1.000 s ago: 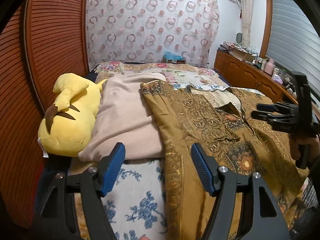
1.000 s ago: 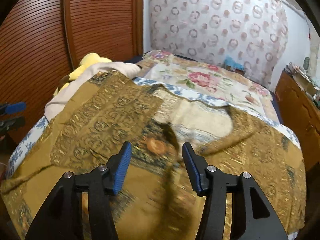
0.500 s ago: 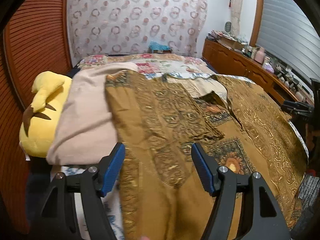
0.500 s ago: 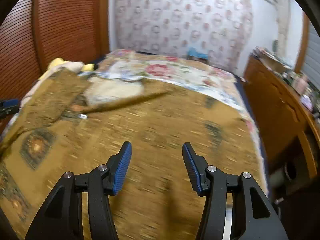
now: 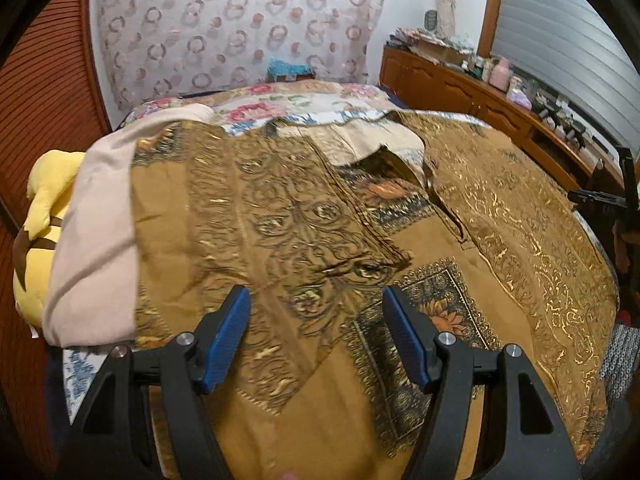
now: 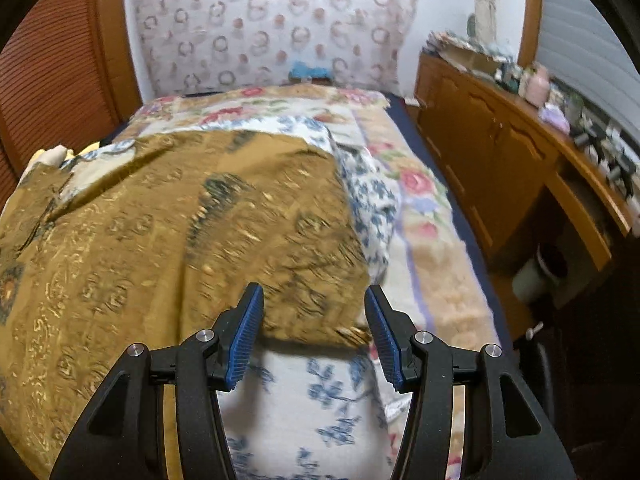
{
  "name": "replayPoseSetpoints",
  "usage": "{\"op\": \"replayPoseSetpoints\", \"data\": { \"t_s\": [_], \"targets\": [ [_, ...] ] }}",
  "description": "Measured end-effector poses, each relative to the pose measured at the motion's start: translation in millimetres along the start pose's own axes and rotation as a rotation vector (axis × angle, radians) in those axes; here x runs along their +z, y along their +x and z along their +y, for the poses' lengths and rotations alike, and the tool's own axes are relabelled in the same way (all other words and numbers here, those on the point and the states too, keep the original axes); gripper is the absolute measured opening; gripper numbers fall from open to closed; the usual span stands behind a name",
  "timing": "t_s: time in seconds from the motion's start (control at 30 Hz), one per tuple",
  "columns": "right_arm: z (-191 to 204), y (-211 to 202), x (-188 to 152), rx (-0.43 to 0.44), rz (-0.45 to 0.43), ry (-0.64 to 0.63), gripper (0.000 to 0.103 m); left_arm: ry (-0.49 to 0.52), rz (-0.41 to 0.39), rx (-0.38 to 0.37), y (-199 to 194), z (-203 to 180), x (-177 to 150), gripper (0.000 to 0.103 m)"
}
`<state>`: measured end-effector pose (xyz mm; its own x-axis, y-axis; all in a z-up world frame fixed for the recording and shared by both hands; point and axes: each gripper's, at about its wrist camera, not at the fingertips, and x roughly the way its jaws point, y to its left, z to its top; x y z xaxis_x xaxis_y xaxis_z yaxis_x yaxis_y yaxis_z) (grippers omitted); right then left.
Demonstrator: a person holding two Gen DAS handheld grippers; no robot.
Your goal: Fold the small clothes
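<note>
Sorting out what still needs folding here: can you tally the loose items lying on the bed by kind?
Brown patterned garment: 1
Beige garment: 1
Yellow plush toy: 1
Total: 3 items on the bed; neither open gripper, left or right, holds any.

Right gripper (image 6: pixel 314 330) parted above garment (image 6: pixel 180 220) corner

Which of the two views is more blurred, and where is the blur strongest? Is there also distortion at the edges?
Right wrist view: more blurred, streaked across the brown patterned garment just ahead of the open right gripper. Left wrist view: mostly sharp, the garment's pattern readable near the open left gripper. Both views: fisheye bending, dark rounded corners, the wooden cabinet curved.
</note>
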<state>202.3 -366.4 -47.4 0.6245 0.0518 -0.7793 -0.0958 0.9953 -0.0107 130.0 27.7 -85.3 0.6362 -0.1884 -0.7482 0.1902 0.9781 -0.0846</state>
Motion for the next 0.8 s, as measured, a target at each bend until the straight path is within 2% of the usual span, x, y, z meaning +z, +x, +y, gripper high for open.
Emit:
{"op": "replayPoseSetpoints", "data": {
  "t_s": [0.23,0.33,0.43,0.5,0.53,0.63,0.7,0.8],
  "targets": [
    [-14,9,-9,0.041,0.036,0.040,0.054,0.027,0.043,-0.010,16,-13,-1,0.068],
    [-18,10,-11,0.066,0.039,0.060,0.053,0.050,0.036,0.014,16,-16,-3,0.068],
    [-19,10,-11,0.080,0.039,0.062,0.050,0.049,0.033,0.012,17,-18,-4,0.073],
    [-17,9,-11,0.086,0.036,0.058,0.042,0.057,0.037,0.010,18,-20,-4,0.078],
    [-15,8,-11,0.077,0.034,0.048,0.041,0.065,0.041,0.012,18,-21,-4,0.079],
    [-12,5,-11,0.034,0.021,0.007,0.029,0.081,0.048,0.020,19,-24,-4,0.082],
    [-11,3,-10,0.014,0.013,-0.017,0.013,0.080,0.049,0.018,20,-25,-4,0.083],
    [-4,-3,-9,0.021,-0.010,-0.053,0.007,0.083,0.049,0.022,20,-26,-3,0.084]
  ]
}}
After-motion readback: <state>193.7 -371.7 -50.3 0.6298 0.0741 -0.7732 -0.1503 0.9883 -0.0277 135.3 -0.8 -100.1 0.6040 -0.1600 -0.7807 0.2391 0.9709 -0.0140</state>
